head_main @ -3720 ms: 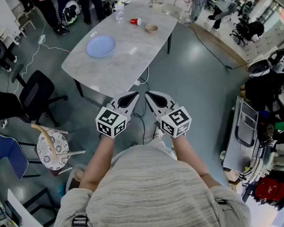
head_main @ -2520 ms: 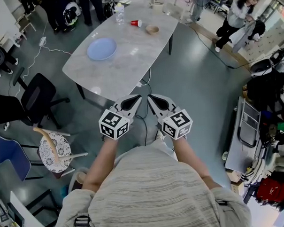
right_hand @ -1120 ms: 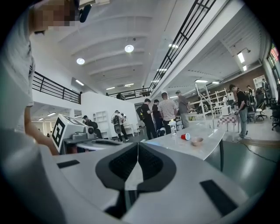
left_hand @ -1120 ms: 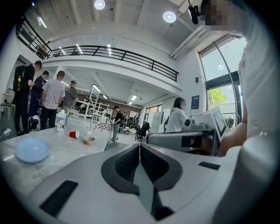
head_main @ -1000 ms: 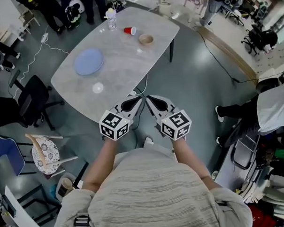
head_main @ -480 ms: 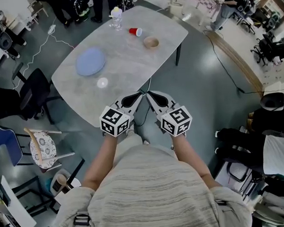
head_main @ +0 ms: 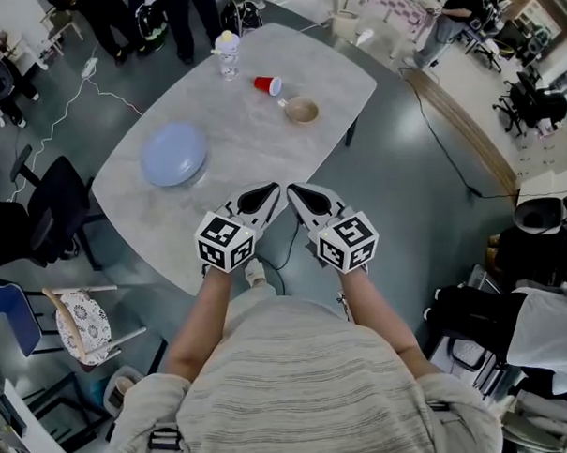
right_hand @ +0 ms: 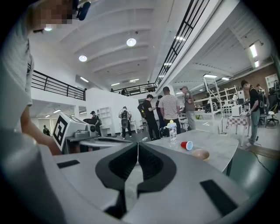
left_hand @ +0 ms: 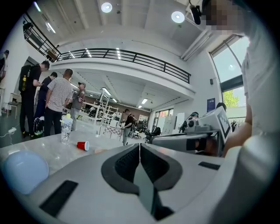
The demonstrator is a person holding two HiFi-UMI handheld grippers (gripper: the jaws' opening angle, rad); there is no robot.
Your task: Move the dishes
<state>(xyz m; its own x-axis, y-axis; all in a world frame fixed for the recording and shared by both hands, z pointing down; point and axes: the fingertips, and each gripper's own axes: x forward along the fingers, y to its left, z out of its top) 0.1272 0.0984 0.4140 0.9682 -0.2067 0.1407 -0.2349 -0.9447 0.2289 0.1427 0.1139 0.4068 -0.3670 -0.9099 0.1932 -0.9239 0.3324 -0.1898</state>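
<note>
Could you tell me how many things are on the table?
4: a blue plate at the left, a bottle at the far end, a red cup on its side, a bowl beside it. None looks hidden.

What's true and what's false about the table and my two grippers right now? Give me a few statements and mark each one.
1. The blue plate lies on the table. True.
2. The red cup stands upright. False: it lies on its side.
3. The left gripper holds the bowl. False: its jaws are shut on nothing, and the bowl sits untouched on the table.
4. The right gripper has its jaws shut and empty. True.
5. The bottle stands upright at the table's far end, near the red cup. True.
</note>
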